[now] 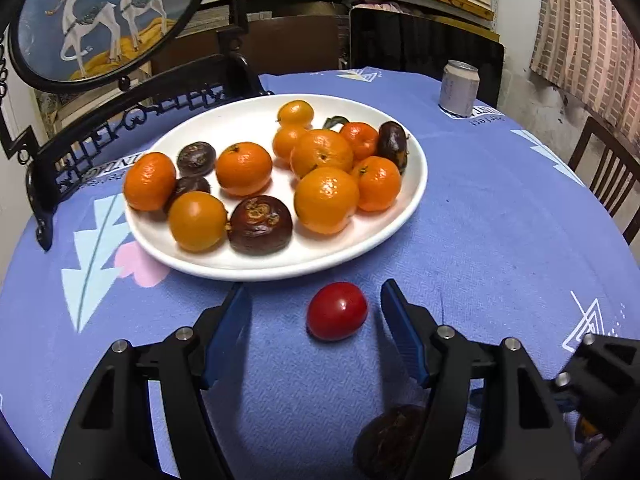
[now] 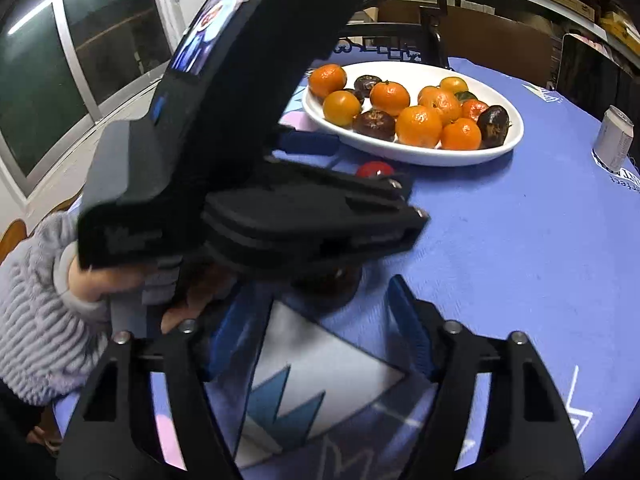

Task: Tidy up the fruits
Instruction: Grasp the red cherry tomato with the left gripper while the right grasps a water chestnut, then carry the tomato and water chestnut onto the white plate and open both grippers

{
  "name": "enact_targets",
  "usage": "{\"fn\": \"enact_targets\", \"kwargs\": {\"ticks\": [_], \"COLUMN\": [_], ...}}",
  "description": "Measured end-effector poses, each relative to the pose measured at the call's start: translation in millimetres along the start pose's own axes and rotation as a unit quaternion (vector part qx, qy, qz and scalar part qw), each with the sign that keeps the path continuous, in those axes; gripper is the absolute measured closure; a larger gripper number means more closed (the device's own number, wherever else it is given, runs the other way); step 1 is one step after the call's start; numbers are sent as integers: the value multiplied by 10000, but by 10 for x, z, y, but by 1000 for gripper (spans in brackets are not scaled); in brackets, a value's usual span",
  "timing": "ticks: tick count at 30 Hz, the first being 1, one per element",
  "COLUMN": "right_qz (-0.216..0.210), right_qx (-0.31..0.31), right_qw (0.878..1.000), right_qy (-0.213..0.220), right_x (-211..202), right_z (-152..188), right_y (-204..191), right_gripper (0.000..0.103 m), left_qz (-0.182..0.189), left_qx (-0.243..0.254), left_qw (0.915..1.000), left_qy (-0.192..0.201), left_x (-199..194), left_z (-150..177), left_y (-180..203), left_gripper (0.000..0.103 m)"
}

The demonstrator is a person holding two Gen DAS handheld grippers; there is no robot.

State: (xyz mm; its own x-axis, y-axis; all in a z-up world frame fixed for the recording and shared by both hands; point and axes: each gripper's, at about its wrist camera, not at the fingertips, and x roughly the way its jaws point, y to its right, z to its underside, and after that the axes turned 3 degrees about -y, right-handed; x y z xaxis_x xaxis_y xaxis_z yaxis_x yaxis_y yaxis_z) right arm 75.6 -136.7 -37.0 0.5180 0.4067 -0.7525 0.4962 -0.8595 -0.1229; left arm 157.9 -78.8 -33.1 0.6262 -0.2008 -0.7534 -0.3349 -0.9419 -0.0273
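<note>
Little can be read. The tablecloth (image 1: 500, 220) bears white upside-down lettering beside the can (image 1: 459, 88), far right; only "perfect" seems readable, uncertainly.

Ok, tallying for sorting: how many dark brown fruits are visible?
5 dark fruits. Four on the white plate: two at its left, one front, one at the right rim. One lies on the tablecloth under the left gripper. More may hide among the oranges.

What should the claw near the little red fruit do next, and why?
Probably ease the left claw forward a bit and close on the red fruit. The claw is open, and the fruit sits on the blue tablecloth just between its tips, not yet gripped. It lies right in front of the white plate where the other fruits are already gathered.
</note>
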Motion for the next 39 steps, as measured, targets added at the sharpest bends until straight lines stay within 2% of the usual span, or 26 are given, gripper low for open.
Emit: {"fn": "enact_targets", "kwargs": {"ticks": [2, 5, 7, 9, 11, 12, 17, 23, 28, 31, 35, 39], "right_qz": [113, 143, 178, 226, 208, 175, 152, 367, 424, 430, 715, 626], "right_qx": [0, -9, -20, -77, -51, -27, 100, 344, 671, 771, 668, 897], "right_qw": [9999, 9998, 9997, 9997, 9997, 9998, 9998, 9980, 9944, 9926, 9890, 9875], "right_qy": [-17, -153, -138, -108, -96, -86, 93, 379, 696, 832, 1113, 1131], "right_x": [61, 160, 168, 162, 140, 120, -83, -326, -516, -540, -486, -293], "right_z": [-31, -37, -37, -18, -10, -7, 33, 62, -26, -271, -713, -978], "right_y": [-7, -19, -25, -44, -34, -27, 33, 233, 447, 577, 699, 849], "right_gripper": [36, 59, 60, 60, 60, 60, 60, 60, 60, 60, 60, 60], "left_qz": [8, -22, -51, -117, -34, -6, -86, -298, -524, -788, -1068, -1133], "left_qx": [-3, 8, -6, -52, -76, -89, 5, -136, -460, -606, -768, -895], "left_qw": [10000, 10000, 10000, 9999, 9999, 9999, 9999, 9989, 9938, 9897, 9854, 9843], "left_qy": [-23, -38, -36, -33, -72, -104, 74, 331, 860, 1030, 1079, 1013], "left_x": [8, 12, 10, 6, 14, 21, -67, -242, -599, -661, -588, -464], "left_z": [-8, -7, -8, -7, -7, -1, 39, 107, 36, -112, -310, -425], "left_y": [7, 16, 15, 4, -16, -18, 24, -50, -240, -327, -413, -451], "left_gripper": [35, 35, 37, 44, 69, 72, 74, 74, 74, 74, 74, 74]}}
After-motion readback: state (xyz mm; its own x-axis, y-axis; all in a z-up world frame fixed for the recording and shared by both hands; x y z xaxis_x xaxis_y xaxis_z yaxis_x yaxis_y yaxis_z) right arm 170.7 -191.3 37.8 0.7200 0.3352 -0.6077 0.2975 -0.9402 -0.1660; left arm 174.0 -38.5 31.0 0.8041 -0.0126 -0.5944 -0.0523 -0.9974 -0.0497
